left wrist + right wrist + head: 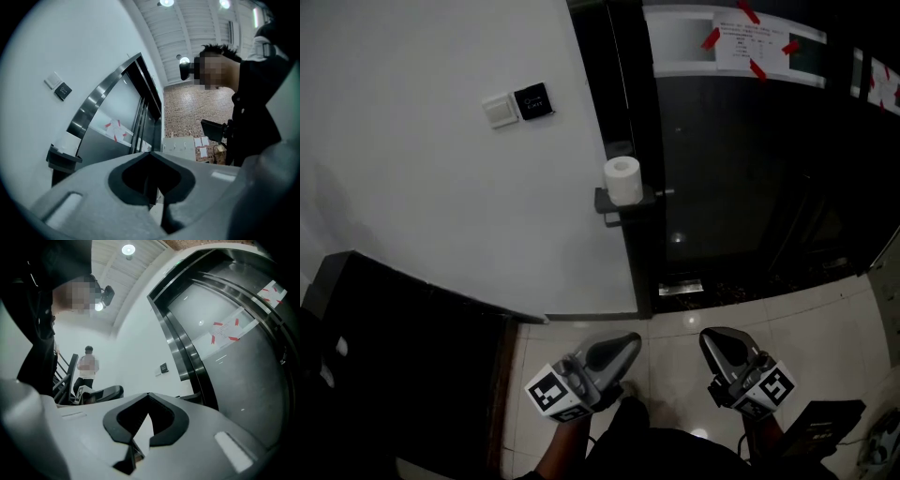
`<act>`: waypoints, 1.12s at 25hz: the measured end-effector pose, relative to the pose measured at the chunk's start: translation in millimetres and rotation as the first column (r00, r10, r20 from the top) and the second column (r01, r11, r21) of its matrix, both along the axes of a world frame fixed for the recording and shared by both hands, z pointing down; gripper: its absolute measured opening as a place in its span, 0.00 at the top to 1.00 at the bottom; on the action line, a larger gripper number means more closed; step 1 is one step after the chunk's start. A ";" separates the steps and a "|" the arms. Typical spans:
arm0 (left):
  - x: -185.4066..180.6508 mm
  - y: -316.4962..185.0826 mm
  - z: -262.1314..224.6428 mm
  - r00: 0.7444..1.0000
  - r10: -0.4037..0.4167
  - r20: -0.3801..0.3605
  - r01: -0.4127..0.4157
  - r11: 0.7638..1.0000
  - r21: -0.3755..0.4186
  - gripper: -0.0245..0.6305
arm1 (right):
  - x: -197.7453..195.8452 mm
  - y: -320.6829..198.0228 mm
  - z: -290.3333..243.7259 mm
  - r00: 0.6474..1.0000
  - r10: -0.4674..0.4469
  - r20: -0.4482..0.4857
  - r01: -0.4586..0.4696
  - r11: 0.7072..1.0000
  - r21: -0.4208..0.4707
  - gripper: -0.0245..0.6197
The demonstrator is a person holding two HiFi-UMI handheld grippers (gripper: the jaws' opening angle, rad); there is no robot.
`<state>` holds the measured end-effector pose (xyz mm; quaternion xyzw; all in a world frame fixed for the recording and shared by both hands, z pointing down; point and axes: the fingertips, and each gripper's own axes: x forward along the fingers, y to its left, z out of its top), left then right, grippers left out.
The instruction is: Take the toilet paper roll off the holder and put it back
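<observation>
**L claw (pixel 623 349) & R claw (pixel 715 345) pressed shut, both empty; TP roll (pixel 622 180) on its holder (pixel 619 201)**

Head view, L to R. Far left, low down: dark cabinet (pixel 403 347) against a white wall (pixel 422 206). Higher on the wall: white switch plate (pixel 499 111) w/ a small black panel (pixel 532 100) just beside it. At the wall's right edge, the dark shelf-type holder carries the white TP roll, core hole facing the camera, well apart from both claws. Right of it: dark glass door (pixel 741 187), w/ a paper notice (pixel 750 42) stuck near its top by red tape. Bottom of frame, over pale floor tiles (pixel 825 319): L claw sits left of R claw, side by side, tips aimed toward the door. Each gripper view shows its jaw tips meeting, nothing btwn them.
</observation>
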<state>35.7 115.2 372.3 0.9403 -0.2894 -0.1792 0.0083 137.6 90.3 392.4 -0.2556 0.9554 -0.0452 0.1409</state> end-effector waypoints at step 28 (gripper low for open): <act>-98.7 -242.6 -33.1 0.999 0.040 -0.010 -0.040 0.999 0.003 0.97 | -125.9 -286.7 -19.6 0.994 0.023 -0.106 -0.029 0.998 -0.055 0.65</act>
